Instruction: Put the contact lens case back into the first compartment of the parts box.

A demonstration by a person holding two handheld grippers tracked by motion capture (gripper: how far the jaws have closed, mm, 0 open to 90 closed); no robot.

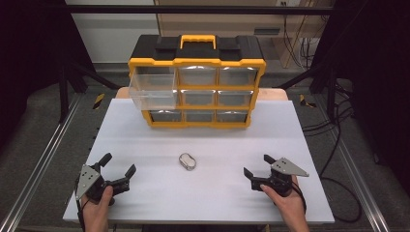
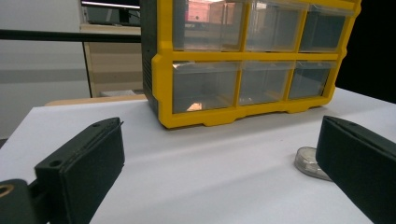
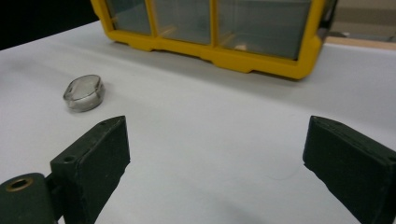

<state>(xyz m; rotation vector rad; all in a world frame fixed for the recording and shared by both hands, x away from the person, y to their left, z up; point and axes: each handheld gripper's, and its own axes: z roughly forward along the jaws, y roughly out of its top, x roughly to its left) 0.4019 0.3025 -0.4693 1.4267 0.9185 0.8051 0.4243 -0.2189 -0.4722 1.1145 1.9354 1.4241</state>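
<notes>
A small clear oval case (image 1: pixel 187 162) lies on the white table (image 1: pixel 145 145) between my two grippers. My left gripper (image 1: pixel 118 165) rests near the front left, jaws wide apart and empty; in its own view the oval case (image 2: pixel 308 161) sits just behind its right jaw. Near the front right, my right gripper (image 1: pixel 258 165) is open with nothing between its jaws, and its view has the oval case (image 3: pixel 84 93) ahead to the left. A yellow and black drawer cabinet (image 1: pixel 197 82) stands at the back, its top-left clear drawer (image 1: pixel 152 91) pulled out.
The cabinet (image 2: pixel 247 60) has several clear drawers and a yellow handle (image 1: pixel 197 39) on top. Metal rails (image 1: pixel 43 159) run along both sides of the table. Cables (image 1: pixel 333 130) lie on the floor at the right.
</notes>
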